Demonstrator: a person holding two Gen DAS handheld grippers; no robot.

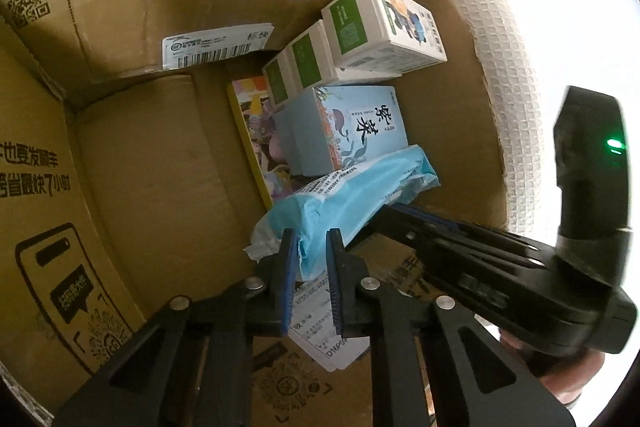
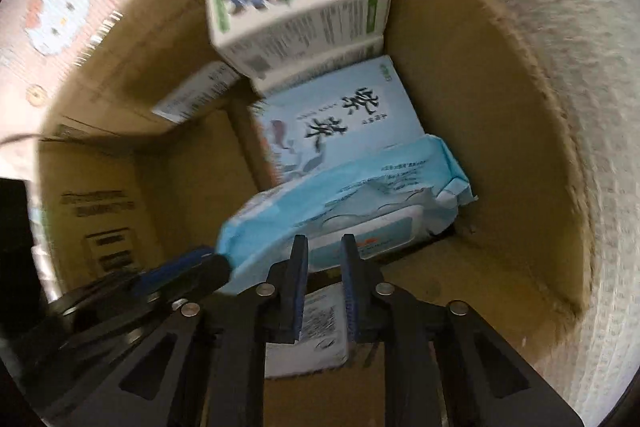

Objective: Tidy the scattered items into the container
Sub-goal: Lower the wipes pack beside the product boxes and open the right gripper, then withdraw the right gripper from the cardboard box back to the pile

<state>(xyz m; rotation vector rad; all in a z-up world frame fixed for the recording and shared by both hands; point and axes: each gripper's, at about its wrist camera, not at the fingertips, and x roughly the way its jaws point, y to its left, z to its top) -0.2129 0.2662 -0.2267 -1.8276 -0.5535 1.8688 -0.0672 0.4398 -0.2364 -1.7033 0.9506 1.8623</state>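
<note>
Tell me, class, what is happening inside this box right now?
A person is working two handheld grippers down inside a cardboard box. Both the left gripper and the right gripper are shut on the same light blue wipes pack, one at each end. Already packed behind it are a pale blue box and several green and white cartons.

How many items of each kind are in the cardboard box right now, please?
White-and-green boxes: 3
Pale blue box: 1
Blue wipes pack: 1
Colourful flat book: 1
Total: 6
</note>
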